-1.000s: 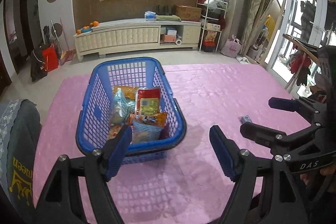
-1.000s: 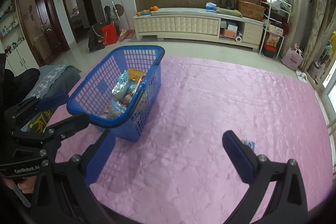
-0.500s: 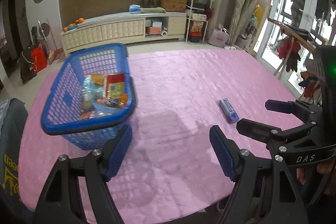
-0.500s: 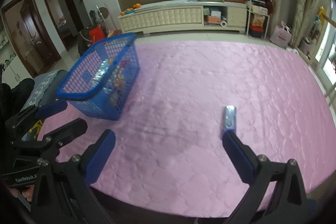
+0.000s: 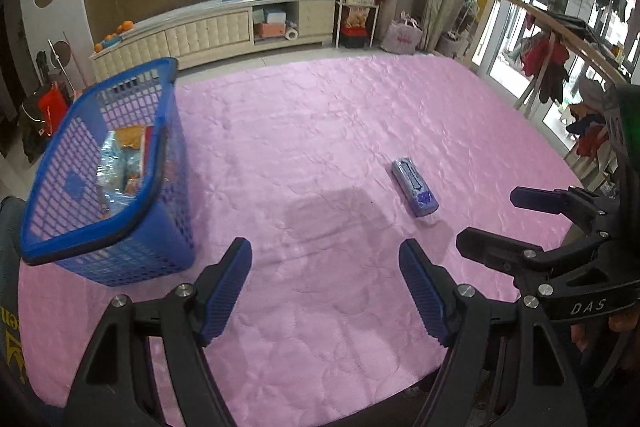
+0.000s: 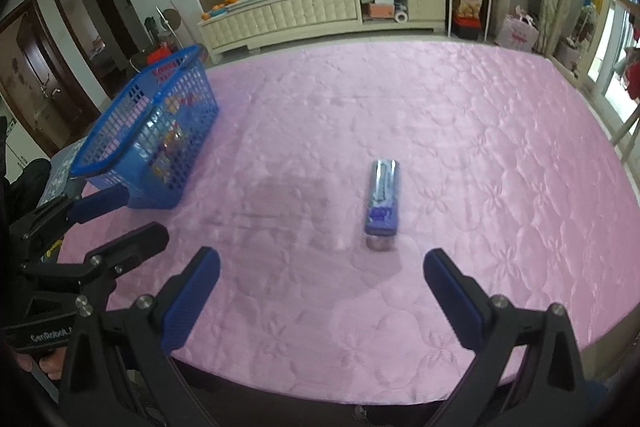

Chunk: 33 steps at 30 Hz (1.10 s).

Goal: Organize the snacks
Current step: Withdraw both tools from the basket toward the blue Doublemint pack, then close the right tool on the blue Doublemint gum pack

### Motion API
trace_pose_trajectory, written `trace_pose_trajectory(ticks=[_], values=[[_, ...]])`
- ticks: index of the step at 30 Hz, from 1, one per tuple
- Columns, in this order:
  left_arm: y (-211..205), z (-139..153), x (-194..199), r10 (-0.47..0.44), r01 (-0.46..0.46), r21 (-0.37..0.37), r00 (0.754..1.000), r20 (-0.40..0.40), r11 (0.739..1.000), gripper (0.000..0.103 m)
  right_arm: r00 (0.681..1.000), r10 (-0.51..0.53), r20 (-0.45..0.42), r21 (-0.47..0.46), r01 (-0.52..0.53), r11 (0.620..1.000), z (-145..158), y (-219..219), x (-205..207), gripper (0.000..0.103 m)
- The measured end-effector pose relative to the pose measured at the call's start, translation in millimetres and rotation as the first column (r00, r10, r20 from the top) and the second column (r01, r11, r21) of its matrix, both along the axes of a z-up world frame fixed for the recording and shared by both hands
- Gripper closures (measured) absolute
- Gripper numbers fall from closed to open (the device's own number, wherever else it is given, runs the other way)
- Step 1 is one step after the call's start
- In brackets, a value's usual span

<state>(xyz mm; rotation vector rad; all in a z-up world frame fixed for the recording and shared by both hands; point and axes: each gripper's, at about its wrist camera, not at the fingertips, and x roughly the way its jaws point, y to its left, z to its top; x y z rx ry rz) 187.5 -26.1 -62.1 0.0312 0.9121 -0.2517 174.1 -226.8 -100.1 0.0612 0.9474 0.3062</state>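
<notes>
One loose snack left, both grippers' fingers spread and empty.
The slim blue foil snack packet (image 6: 382,197) could slide on the quilted pink cover (image 6: 460,131) if the right gripper (image 6: 320,277) closes off-centre, away from the blue plastic mesh basket (image 6: 150,131).

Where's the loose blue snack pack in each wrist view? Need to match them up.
Left wrist: the blue snack pack lies right of centre on the pink cover, angled, ahead and to the right of the open left gripper.
Right wrist: the pack lies near centre, pointing almost straight away, ahead of the open right gripper.
Shared landmark: the blue basket, at the left in both.
</notes>
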Motion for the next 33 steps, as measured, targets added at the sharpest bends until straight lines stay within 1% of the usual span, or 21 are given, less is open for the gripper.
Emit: trace_pose_trajectory(ticks=[3, 9, 15, 17, 20, 24, 26, 28, 31, 33], values=[[-7.9, -5.0, 5.0, -0.027, 0.027, 0.005, 1.000, -0.014, 1.000, 0.029, 1.000, -0.007, -0.022, -0.002, 0.007, 1.000, -9.5, -9.3, 6.4, 0.000], [-25.1, -22.9, 21.7, -0.058, 0.061, 0.059, 0.997, -0.043, 0.996, 0.029, 0.997, -0.021, -0.073, -0.014, 0.020, 1.000, -31.6, -19.5, 26.1, 0.000], [-24.2, -44.6, 45.5, -0.048, 0.053, 0.045, 0.994, -0.100, 0.998, 0.029, 0.998, -0.033, -0.059, -0.051, 0.030, 0.998, -41.6, -19.9, 42.7, 0.001], [-24.8, -51.0, 55.2, -0.035, 0.041, 0.043, 0.992, -0.118, 0.998, 0.029, 0.998, -0.034, -0.062, -0.046, 0.031, 0.998, -45.4, -21.0, 48.8, 0.003], [-26.7, -60.0, 66.2, -0.025, 0.034, 0.067, 0.992, -0.121, 0.997, 0.029, 0.996, -0.027, -0.081, -0.049, 0.023, 0.999, -53.6, -20.3, 60.9, 0.012], [-26.8, -66.7, 79.5, -0.022, 0.029, 0.043, 0.990, -0.141, 0.999, 0.029, 0.995, 0.006, -0.095, -0.067, -0.013, 0.998, -64.9, -15.9, 73.3, 0.033], [-26.3, -70.3, 84.7, -0.020, 0.026, 0.039, 0.989, -0.144, 0.999, 0.029, 0.996, 0.019, -0.087, -0.088, -0.026, 0.996, -69.6, -12.4, 77.8, 0.038], [-28.1, -74.5, 91.0, -0.019, 0.026, 0.042, 0.989, -0.148, 0.999, 0.029, 0.994, 0.036, -0.104, -0.089, -0.046, 0.995, -76.7, -9.3, 83.9, 0.046], [-30.3, -79.5, 95.5, -0.017, 0.023, 0.040, 0.989, -0.149, 0.999, 0.029, 0.995, 0.048, -0.091, -0.112, -0.058, 0.992, -77.4, -5.1, 87.3, 0.049], [-31.8, -80.9, 96.0, -0.024, 0.029, 0.030, 0.988, -0.150, 0.999, 0.029, 0.996, 0.038, -0.076, -0.137, -0.048, 0.989, -77.4, -4.4, 91.0, 0.051]])
